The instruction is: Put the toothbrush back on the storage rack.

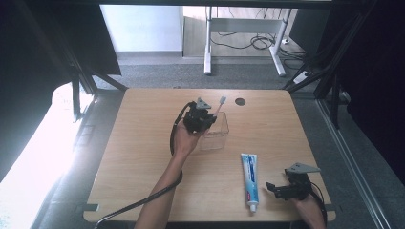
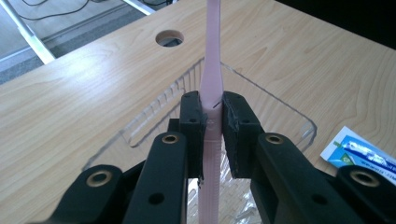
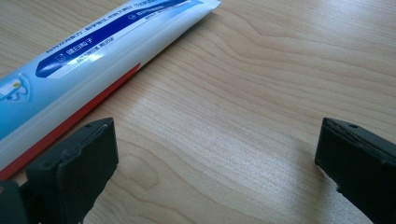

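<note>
A pink toothbrush is clamped between the pads of my left gripper, its handle running up past the jaws. In the high view that left gripper hovers at the left rim of a clear plastic container, and the toothbrush head sticks up toward the far side. The container lies right under the jaws. A white and blue toothpaste tube lies flat near the front edge. My right gripper rests just right of it, jaws wide apart with bare wood between them; the toothpaste tube lies beside its left fingertip.
A round cable hole is cut in the wooden table near the far edge, behind the container. A person's forearm reaches in from the bottom with a black cable trailing beside it. A white desk frame stands on the floor beyond.
</note>
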{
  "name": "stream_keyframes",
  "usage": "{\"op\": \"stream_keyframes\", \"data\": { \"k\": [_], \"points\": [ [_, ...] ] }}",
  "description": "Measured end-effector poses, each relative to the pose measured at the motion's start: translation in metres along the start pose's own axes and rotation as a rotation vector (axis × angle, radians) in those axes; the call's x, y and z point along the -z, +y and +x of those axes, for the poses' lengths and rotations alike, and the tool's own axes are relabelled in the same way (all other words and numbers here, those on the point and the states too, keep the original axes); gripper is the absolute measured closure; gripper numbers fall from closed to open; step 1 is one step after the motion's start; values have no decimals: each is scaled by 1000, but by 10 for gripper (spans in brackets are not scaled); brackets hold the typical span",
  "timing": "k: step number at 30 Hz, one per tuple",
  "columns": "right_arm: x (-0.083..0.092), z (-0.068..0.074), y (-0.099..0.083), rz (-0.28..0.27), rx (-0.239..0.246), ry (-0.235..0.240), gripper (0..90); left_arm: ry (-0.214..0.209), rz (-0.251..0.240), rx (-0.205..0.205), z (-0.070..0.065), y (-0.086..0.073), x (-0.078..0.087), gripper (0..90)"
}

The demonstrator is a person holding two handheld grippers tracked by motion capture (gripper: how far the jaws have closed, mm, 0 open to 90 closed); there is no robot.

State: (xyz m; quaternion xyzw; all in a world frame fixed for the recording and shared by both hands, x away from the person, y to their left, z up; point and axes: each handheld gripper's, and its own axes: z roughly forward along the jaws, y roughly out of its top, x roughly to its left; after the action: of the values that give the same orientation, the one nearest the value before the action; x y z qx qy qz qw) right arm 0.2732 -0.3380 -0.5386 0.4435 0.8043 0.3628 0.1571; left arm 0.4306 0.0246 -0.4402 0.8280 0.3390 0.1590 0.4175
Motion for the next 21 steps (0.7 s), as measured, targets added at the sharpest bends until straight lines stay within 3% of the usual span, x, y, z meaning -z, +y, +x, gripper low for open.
{"op": "stream_keyframes", "data": {
  "k": [10,16,21],
  "points": [
    [0,0,0,1,3,0,0,11,52,-60,-6,-6,-11,791],
    [0,0,0,3,3,0,0,18,83,-81,-7,-7,-15,790],
    [0,0,0,4,3,0,0,22,104,-76,-8,-9,-19,789]
  ]
}}
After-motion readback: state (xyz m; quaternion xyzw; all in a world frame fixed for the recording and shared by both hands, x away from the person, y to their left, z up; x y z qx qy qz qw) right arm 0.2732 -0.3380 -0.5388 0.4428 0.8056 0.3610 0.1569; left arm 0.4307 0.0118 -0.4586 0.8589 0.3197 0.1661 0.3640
